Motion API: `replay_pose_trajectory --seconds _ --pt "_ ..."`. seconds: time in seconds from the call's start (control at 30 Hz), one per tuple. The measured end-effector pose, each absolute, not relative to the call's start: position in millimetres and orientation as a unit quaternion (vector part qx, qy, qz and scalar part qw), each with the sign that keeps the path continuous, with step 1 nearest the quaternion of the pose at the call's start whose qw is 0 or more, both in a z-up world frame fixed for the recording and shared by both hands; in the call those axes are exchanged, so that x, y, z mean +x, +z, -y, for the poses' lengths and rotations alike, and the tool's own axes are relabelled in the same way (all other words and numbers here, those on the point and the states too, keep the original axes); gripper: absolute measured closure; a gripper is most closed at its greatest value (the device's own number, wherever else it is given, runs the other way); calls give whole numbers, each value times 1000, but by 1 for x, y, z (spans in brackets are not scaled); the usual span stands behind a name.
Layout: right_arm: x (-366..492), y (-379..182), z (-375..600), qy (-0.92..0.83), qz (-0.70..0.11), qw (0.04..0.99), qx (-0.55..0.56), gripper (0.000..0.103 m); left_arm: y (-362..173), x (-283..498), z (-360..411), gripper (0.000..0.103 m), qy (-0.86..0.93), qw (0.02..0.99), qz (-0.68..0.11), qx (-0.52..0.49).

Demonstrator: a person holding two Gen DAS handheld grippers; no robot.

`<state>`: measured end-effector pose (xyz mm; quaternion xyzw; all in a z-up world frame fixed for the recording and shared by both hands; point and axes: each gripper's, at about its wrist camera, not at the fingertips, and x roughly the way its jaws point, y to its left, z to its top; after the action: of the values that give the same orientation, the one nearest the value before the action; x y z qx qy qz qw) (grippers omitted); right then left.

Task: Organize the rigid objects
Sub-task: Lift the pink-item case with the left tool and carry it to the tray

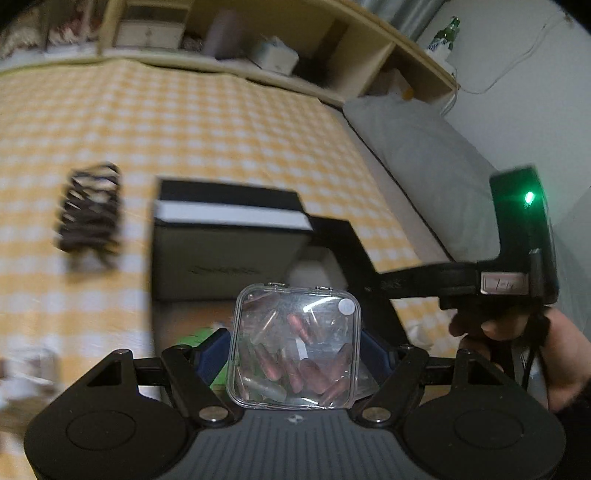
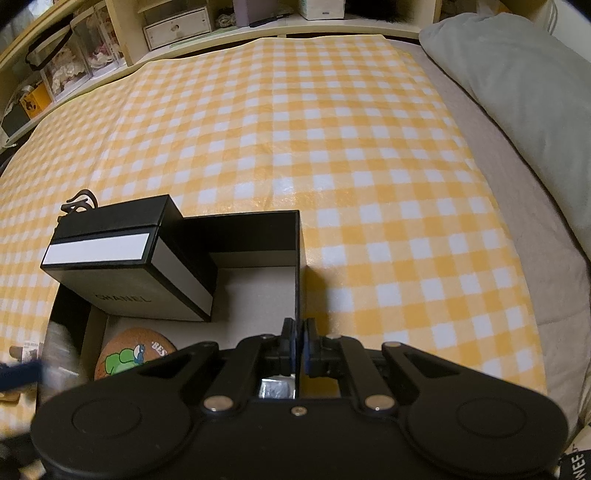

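Observation:
My left gripper point(image 1: 295, 350) is shut on a small clear plastic case point(image 1: 295, 347) filled with reddish and grey pieces, held above an open black box point(image 1: 343, 236). My right gripper point(image 2: 298, 345) is shut on the right wall of that black box point(image 2: 298, 258); its jaws pinch the thin wall edge. Inside the box stand a black-and-white Chanel box point(image 2: 129, 258) and a round cork coaster point(image 2: 129, 354) with a green cartoon figure. A dark claw hair clip point(image 1: 90, 210) lies on the yellow checked cloth, left of the box. The right gripper's body shows in the left view point(image 1: 517, 258).
The yellow checked cloth point(image 2: 332, 147) covers a bed. A grey pillow point(image 2: 524, 85) lies at the right. Wooden shelves point(image 2: 177, 26) with boxes and clutter run along the far edge. A small packet point(image 2: 29, 350) lies left of the box.

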<state>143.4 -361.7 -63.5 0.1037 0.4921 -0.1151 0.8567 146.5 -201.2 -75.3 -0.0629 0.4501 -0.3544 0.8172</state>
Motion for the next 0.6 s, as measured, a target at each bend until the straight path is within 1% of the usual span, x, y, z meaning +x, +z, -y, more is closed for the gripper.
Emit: replay_pose_trajectory --seconds 0.23,0.47,0.53,0.6 --pt "140 -60 372 -108 -491 856 122 96 -97 147 237 27 -358 809 -458 -84" --pt "138 -60 384 -108 -490 854 135 96 -107 157 250 27 -354 827 -434 -52" --pt "138 -60 384 -109 -490 854 135 96 -111 160 251 25 -363 820 -439 -52" --pt "138 -60 384 -109 -490 854 135 96 -112 162 252 5 -369 811 -452 -51"
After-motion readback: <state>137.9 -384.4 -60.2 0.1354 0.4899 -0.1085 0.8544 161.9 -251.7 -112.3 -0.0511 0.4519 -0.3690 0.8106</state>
